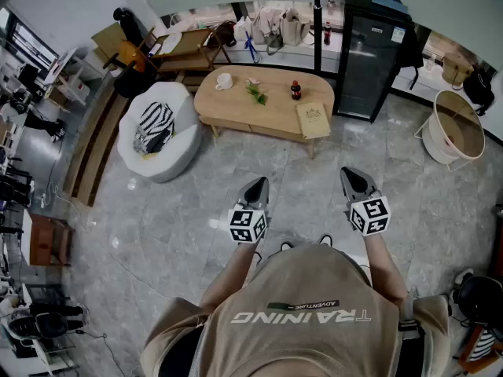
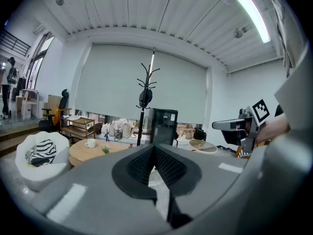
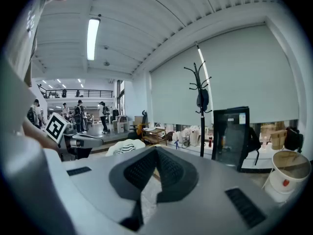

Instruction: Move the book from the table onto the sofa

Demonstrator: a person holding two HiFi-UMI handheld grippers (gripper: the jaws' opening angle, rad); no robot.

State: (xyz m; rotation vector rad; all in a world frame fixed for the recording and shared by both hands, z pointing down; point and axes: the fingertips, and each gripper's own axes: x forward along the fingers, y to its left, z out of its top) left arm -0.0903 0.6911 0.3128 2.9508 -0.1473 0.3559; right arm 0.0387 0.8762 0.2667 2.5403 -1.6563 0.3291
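Observation:
A tan book (image 1: 313, 120) lies on the right end of the oval wooden table (image 1: 236, 104), its corner over the edge. The white round sofa (image 1: 177, 144) with a striped cushion (image 1: 152, 127) stands left of the table. My left gripper (image 1: 257, 188) and right gripper (image 1: 354, 181) are held side by side over the floor, well short of the table. Both are shut and hold nothing. In the left gripper view the table (image 2: 90, 151) and sofa (image 2: 39, 155) show beyond the shut jaws, and the right gripper (image 2: 230, 125) is at the right.
On the table stand a white cup (image 1: 223, 80), a green sprig (image 1: 257, 94) and a small dark bottle (image 1: 295, 90). A black cabinet (image 1: 369, 49) and coat stand (image 1: 317, 14) are behind it. A round white tub (image 1: 454, 128) sits at the right, wooden steps (image 1: 94, 144) at the left.

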